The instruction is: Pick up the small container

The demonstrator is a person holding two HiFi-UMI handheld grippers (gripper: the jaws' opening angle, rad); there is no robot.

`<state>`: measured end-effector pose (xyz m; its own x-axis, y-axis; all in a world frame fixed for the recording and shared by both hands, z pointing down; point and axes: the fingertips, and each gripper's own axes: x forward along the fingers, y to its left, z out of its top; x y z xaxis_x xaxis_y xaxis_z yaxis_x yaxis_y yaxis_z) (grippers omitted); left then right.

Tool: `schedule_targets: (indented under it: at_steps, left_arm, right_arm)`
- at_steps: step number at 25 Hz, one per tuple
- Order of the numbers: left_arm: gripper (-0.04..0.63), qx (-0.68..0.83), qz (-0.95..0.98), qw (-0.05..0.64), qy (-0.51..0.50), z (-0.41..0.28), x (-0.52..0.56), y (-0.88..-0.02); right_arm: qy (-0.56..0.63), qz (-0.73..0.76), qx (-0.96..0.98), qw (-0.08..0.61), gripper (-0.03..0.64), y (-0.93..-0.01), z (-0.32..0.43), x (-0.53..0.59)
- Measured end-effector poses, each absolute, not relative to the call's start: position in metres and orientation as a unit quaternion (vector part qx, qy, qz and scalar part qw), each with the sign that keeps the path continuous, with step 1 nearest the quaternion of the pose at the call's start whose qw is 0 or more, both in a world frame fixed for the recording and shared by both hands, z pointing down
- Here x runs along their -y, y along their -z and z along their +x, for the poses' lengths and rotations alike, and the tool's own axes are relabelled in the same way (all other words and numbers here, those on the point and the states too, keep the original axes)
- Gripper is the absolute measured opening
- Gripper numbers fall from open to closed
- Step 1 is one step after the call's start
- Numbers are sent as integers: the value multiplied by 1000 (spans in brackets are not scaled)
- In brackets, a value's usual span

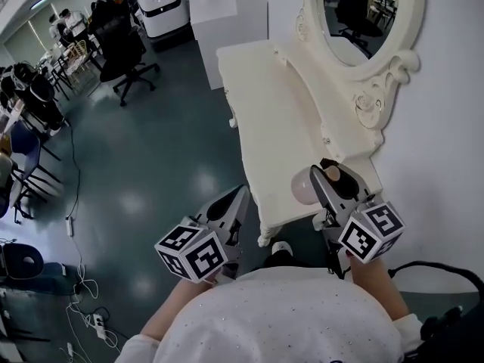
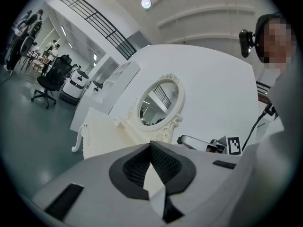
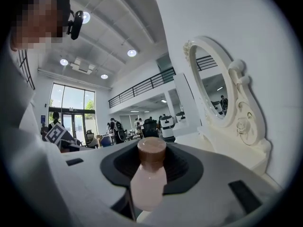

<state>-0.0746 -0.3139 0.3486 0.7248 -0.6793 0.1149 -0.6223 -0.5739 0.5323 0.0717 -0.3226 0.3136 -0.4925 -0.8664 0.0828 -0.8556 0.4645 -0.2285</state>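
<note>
Clasping small container (image 3: 148, 186), right gripper (image 3: 152, 161) jaws part-open.

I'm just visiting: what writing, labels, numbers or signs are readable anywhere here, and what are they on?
No readable text anywhere.
Cubes: only black-and-white square patterns, no letters or numbers.
Small container: no label visible.
White machines at the back: any print too small to read.

- Your right gripper (image 1: 324, 178) is over the near end of the dressing table (image 1: 276, 119), with the small container (image 1: 304, 185) between its jaws.
- Your left gripper (image 1: 236, 203) is left of the table, above the floor (image 1: 151, 172).
- The mirror (image 1: 361, 17) stands along the table's right side (against the wall (image 1: 446, 127)).
</note>
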Motion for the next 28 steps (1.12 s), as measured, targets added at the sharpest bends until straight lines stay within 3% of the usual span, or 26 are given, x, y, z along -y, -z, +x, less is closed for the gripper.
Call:
schedule_targets:
  at_steps: [11, 17, 28]
  left_arm:
    - [0, 372, 886, 271, 58, -100, 302, -345]
    - [0, 385, 893, 230, 25, -108, 303, -351]
    - [0, 386, 885, 257, 36, -121, 310, -362]
  right_arm:
    - [96, -503, -858, 41, 127, -288, 49, 293]
    - [97, -504, -858, 1, 127, -307, 38, 289]
    - [126, -525, -842, 8, 127, -325, 47, 295]
